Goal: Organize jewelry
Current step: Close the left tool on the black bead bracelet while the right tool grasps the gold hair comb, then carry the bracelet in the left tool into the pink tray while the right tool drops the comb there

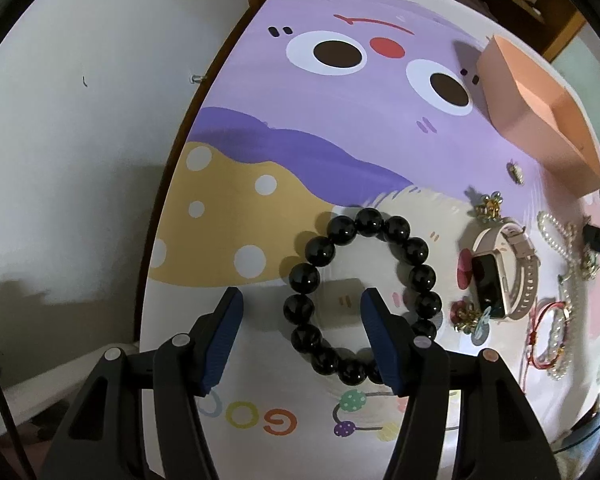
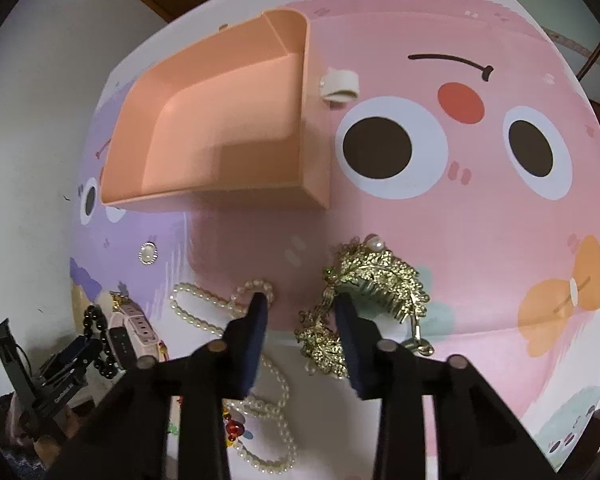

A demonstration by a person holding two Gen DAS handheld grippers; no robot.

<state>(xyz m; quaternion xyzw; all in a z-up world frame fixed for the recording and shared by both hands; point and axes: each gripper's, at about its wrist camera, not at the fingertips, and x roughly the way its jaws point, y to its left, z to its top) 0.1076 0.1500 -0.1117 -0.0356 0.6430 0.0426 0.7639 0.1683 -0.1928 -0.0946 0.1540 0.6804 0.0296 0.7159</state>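
The left hand-held gripper (image 1: 300, 312) hangs wide open over the near side of the counter (image 1: 236, 80), its blue pads straddling the left half of a black bead bracelet (image 1: 362, 300) and gripping nothing. The bracelet lies flat in a ring; one pad sits outside the ring on the left, the other over its hollow middle. Those beads look hard, glossy and fairly heavy for their size, probably strung on elastic, so I'd expect them to roll or squirm under a pinch. Closing across a single strand of beads on the left arc seems the safest hold.

Just right of the bracelet lies a pink watch (image 1: 500, 276) on its side, with small gold flower pieces (image 1: 490, 206) beside it, and further right a pearl necklace (image 1: 560, 248) tangled with a red cord bracelet (image 1: 548, 320).

The right hand-held gripper (image 2: 300, 312) is also open and empty, poised between the pearl necklace on its left and a gold leaf hair comb (image 2: 380, 280) on its right. The comb looks stiff, light and snaggy, its thin teeth easy to bend; the pearls are limp and will drape.

Beyond, toward the far side, stands the peach tray (image 2: 316, 120), with nothing in it, and a small round pearl brooch (image 2: 147, 254) sits alone on the mat to its left.
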